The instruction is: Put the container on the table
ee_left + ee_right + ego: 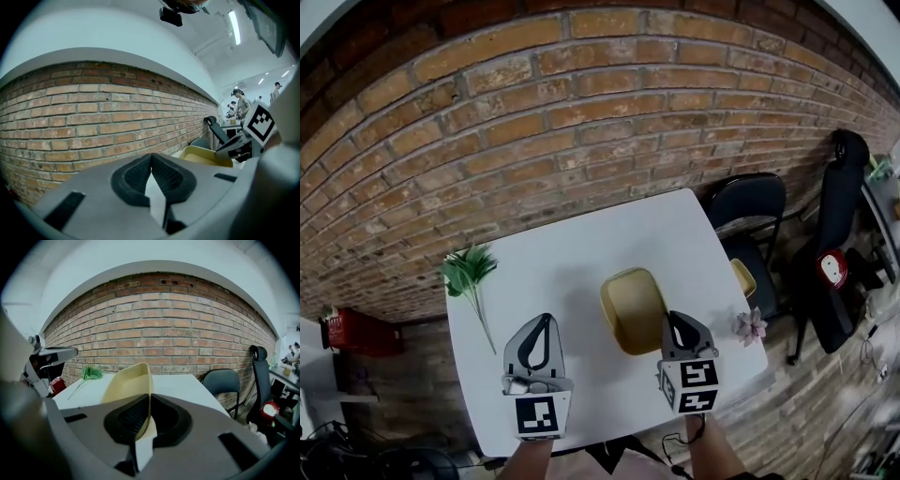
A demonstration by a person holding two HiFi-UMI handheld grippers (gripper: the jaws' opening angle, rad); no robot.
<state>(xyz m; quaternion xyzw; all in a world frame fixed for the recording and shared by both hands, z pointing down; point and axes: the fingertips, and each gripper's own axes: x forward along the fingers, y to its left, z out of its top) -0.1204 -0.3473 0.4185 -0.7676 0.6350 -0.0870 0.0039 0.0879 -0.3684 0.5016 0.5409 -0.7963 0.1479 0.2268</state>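
Container, yellow and tub-shaped, is seen over the middle of the white table, right of centre in the head view. Its long axis runs from the near edge toward the brick wall.

The right gripper is placed at the container's near right corner. In the right gripper view the jaws are clamped on the thin side wall, and the tub stretches away ahead and slightly left of them.

The left gripper is held to the left of the tub, apart from it. Its jaws are pressed together with nothing between them, and the container is seen off to the right in the left gripper view.

Whether the base is fully down on the table cannot be told. It looks slightly tilted from the right gripper view.

The key relation is judged to be the base against the tabletop directly below. A level set-down followed by release of the right jaws would likely be needed. No part is judged to be needed from the left gripper.

A green sprig lies at the left edge of the table and a pink flower at the right edge, both well clear of the tub.
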